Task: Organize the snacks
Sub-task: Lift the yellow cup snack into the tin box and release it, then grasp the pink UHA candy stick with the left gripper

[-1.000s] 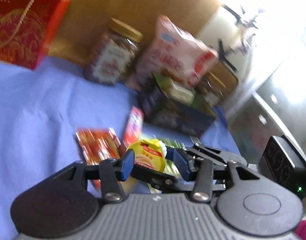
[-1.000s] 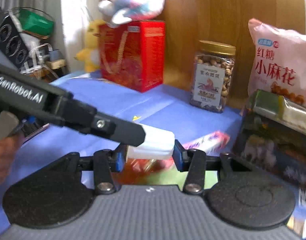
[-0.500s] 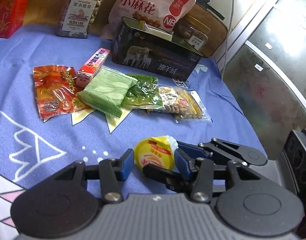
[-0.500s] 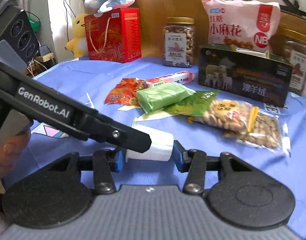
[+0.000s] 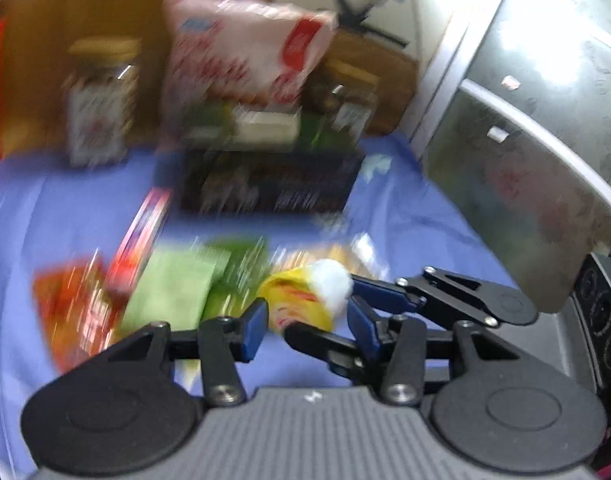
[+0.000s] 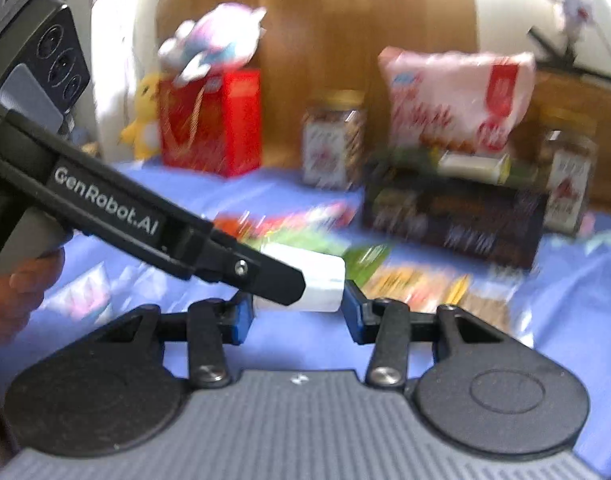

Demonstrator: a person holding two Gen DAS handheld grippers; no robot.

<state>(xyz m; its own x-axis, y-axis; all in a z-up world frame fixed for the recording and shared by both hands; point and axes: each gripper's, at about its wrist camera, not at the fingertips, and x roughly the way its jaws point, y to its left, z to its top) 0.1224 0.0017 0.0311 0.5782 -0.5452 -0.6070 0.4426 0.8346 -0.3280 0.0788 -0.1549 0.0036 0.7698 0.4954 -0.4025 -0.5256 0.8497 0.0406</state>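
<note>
A small white cup with a yellow foil lid [image 5: 305, 300] lies on its side, lifted above the blue cloth between two pairs of tongs; from the right wrist its white body [image 6: 321, 278] shows. Behind it, blurred snack packets lie in a row: orange-red [image 5: 73, 308], light green [image 5: 173, 288], dark green [image 6: 365, 258], clear nut bags [image 6: 421, 284].

Blurred view: small yellow-lidded white cup [image 5: 305, 300] between the fingers of both the left gripper [image 5: 305, 322] and the right gripper [image 5: 325, 322], above a blue cloth [image 5: 45, 216] bearing green packets [image 5: 173, 292], dark box [image 5: 269, 184], pink bag [image 5: 241, 48], jar [image 5: 101, 104].
</note>
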